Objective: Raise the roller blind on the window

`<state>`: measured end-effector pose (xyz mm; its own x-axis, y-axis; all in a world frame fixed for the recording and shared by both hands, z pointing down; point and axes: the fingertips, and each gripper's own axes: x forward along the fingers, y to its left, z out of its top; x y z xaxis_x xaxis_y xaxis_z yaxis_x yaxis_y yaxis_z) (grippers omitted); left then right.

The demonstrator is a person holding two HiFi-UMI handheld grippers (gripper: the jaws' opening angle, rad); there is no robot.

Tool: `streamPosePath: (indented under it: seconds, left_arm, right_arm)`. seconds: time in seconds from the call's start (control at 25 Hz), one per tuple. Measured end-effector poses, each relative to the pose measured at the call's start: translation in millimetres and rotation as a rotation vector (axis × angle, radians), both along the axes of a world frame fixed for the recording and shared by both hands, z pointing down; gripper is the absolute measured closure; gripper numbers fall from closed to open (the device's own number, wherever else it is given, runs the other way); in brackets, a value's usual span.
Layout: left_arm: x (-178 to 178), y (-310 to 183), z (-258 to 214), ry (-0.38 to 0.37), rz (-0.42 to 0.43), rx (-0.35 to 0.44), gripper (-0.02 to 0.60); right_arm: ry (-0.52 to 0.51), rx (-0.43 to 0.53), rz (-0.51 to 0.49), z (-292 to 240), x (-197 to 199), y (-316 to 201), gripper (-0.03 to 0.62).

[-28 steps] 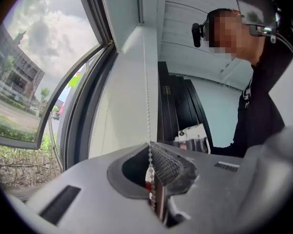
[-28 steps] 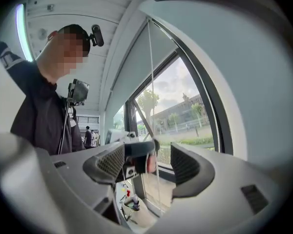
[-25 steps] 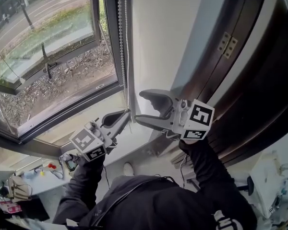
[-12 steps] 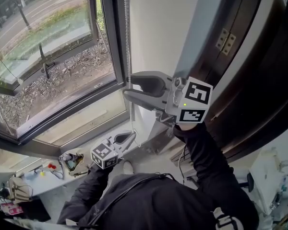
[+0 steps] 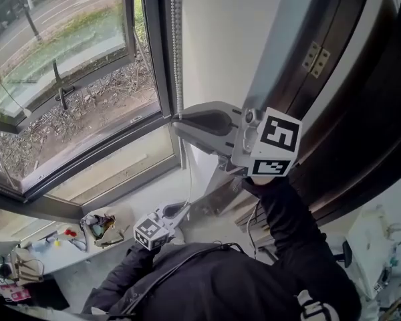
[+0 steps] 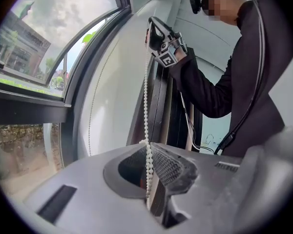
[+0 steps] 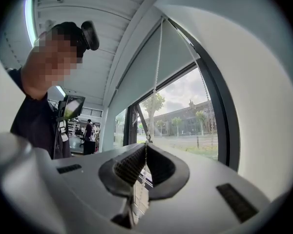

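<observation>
Head view: the bead chain (image 5: 175,39) hangs beside the window frame (image 5: 157,45) at upper centre. The right gripper (image 5: 178,118), mid-frame, has just closed its jaws on the chain. The left gripper (image 5: 180,209), lower centre, is clamped on the same strand below. The roller blind (image 7: 136,77) appears part-raised, though lens distortion makes this uncertain. The chain is likely light, limp and thin, and its beads should resist slipping. Grip high, between the ribbed pads, and pull straight down without jerking.
</observation>
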<state>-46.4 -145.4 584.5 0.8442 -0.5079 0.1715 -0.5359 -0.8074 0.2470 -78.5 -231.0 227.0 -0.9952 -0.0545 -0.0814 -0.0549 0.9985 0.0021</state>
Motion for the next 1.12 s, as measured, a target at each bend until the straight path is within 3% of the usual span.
streamPosePath:
  seconds: [0.12, 0.24, 0.44, 0.6, 0.96, 1.12]
  left_arm:
    - [-8.3, -4.4, -11.3, 0.016, -0.030, 0.033, 0.508]
    - [-15.5, -10.9, -26.7, 0.026, -0.048, 0.066, 0.499]
    - [-26.6, -22.7, -56.0, 0.043, -0.084, 0.122, 0.486]
    - [-34.4, -25.1, -70.0, 0.054, -0.111, 0.141, 0.486]
    - [-35.0, -18.0, -63.9, 0.015, -0.127, 0.121, 0.486]
    - [-34.9, -13.2, -62.7, 0.014, -0.123, 0.126, 0.486]
  right_arm:
    - [0.026, 0.054, 0.034, 1.1, 0.9, 1.6, 0.582]
    - [0.032, 0.096, 0.062, 4.0, 0.5, 4.1, 0.582]
    - [0.042, 0.095, 0.089, 21.8, 2.4, 3.7, 0.583]
    - [0.094, 0.070, 0.105, 65.1, 0.6, 5.9, 0.583]
    - [0.335, -0.221, 0.082, 268.7, 0.5, 26.4, 0.583]
    - [0.367, -0.306, 0.074, 310.8, 8.2, 40.8, 0.582]
